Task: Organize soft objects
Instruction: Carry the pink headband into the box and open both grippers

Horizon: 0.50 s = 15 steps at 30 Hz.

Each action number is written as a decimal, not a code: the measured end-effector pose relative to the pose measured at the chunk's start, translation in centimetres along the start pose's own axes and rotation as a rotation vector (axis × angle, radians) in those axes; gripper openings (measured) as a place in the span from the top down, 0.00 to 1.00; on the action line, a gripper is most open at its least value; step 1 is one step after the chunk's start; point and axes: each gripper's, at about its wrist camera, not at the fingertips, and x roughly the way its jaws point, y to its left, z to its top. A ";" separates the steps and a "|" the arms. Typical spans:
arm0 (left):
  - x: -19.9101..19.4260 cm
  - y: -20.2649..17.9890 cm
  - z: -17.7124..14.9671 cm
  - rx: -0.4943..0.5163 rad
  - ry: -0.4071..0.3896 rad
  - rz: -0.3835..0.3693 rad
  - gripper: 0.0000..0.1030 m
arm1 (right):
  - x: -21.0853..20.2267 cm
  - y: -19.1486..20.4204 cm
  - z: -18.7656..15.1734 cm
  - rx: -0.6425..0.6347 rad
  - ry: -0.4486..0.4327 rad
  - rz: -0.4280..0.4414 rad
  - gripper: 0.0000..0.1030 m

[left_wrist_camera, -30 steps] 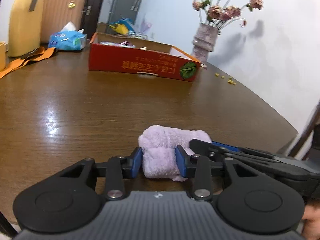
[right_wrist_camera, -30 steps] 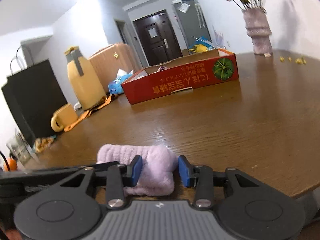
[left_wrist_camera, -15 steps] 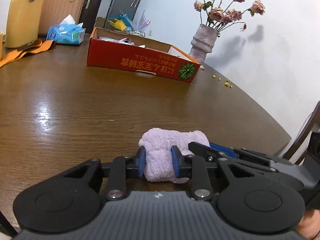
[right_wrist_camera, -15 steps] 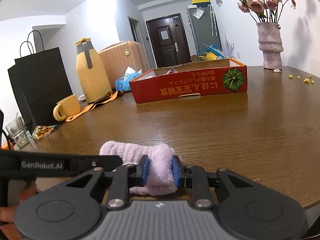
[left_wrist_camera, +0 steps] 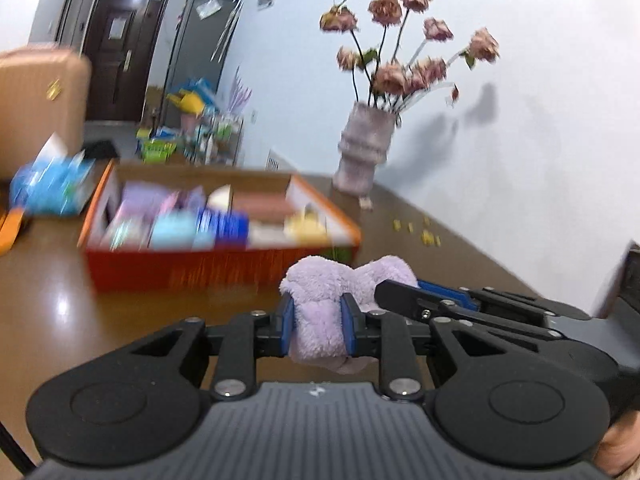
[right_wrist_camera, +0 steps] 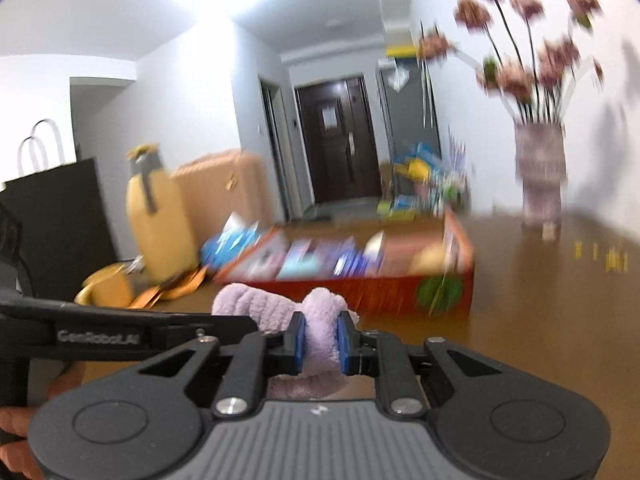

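The left gripper has its blue-padded fingers drawn in close and clamped on one end of a fluffy lavender towel, the fabric bulging out above and below the pads. The right gripper grips the other end of the same towel in the same way, its fingers pinched in on a narrow fold of the cloth. Between the two grips the towel sags into a shallow dip, so it reads as two humps side by side. It hangs above the brown wooden bench, with loose cloth drooping under each pair of fingers; whether any of it touches the wood cannot be told. In the left wrist view the right gripper's black fingers reach in from the right and meet the towel's far hump. Beyond the towel sits an open red cardboard box holding blurred, colourful items, well apart from the grippers. A pale vase of dried pink flowers stands near the wall at the back of the bench. In the right wrist view a yellow thermos jug and a yellow mug stand to the left of the box. Both backgrounds are blurred.
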 end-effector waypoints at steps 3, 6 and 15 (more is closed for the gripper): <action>5.6 0.9 5.2 -0.011 0.010 0.008 0.77 | 5.2 -2.8 4.1 -0.034 0.002 -0.035 0.85; 11.9 2.7 9.0 -0.057 0.067 0.036 0.77 | 11.3 -5.3 7.4 -0.049 0.055 -0.048 0.85; 24.5 9.3 9.6 -0.200 0.294 0.135 0.77 | 25.8 -10.0 7.0 -0.005 0.368 -0.018 0.85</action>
